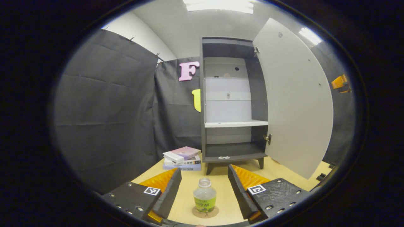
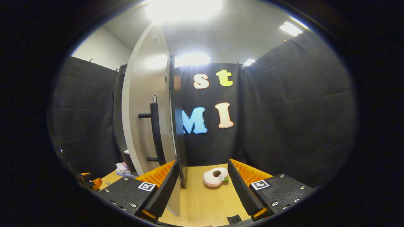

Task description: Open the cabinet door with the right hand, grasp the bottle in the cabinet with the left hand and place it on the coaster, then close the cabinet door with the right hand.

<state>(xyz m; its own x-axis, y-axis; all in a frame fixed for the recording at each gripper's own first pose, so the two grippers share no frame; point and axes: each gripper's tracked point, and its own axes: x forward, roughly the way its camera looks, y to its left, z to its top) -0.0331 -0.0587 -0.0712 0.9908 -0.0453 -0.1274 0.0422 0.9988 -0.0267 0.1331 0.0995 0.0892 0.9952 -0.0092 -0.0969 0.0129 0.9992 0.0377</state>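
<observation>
Bottle [image 1: 204, 198] is seen standing upright on the round coaster [image 1: 205, 212], on the wooden table [image 1: 214, 183], between the two fingers of the left gripper [image 1: 204, 192]. The fingers are spread wide apart and neither one touches it. Behind it the cabinet [image 1: 233, 104] is seen with its door [image 1: 293, 97] swung open to the right; the shelves inside are bare. A stack of books [image 1: 183, 158] is placed on the table just beside the cabinet, at its left.

In the right gripper view, the right gripper [image 2: 204, 189] is held open as well, and nothing is gripped. The door [image 2: 145, 104] is seen edge-on, with its dark bar handle [image 2: 156, 132] above the gripper's left finger. A small plush toy [image 2: 215, 177] lies on the table further ahead.
</observation>
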